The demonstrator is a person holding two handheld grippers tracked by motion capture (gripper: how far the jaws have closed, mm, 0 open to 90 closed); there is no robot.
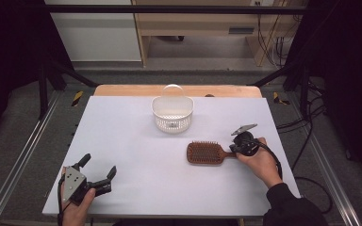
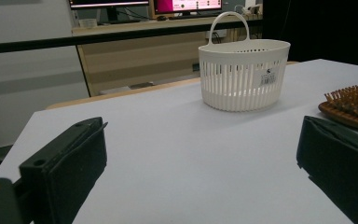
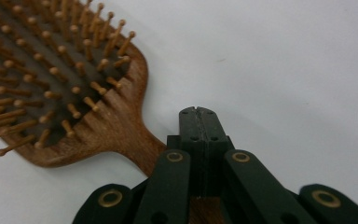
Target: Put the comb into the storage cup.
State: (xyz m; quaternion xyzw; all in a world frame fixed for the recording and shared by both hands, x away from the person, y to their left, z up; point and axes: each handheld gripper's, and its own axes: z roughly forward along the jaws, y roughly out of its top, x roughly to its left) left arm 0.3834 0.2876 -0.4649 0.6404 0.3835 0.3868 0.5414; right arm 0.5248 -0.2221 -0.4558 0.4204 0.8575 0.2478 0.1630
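**Right jaws shut over brush handle – no grip yet**

Table (image 1: pixel 122 141): white top, lots of bare room in the middle & left; brush sits nearer the right edge, so keep any swing inward, not toward that rim.

Basket (image 1: pixel 172 114): white, slotted, upright at far centre, well apart from brush; mouth open, nothing seen inside.

Hairbrush (image 1: pixel 205 153): wooden paddle, bristles up, flat on table, handle pointing right toward the hand.

Right gripper (image 3: pixel 199 111): jaws pressed together, nothing between them; they sit above the handle, not around it. To do this well, imo: open first, drop astride the handle w/ pads on its side faces, then close.

Left gripper (image 1: pixel 97 167): jaws wide apart, holds nothing, near-left corner, out of the way.
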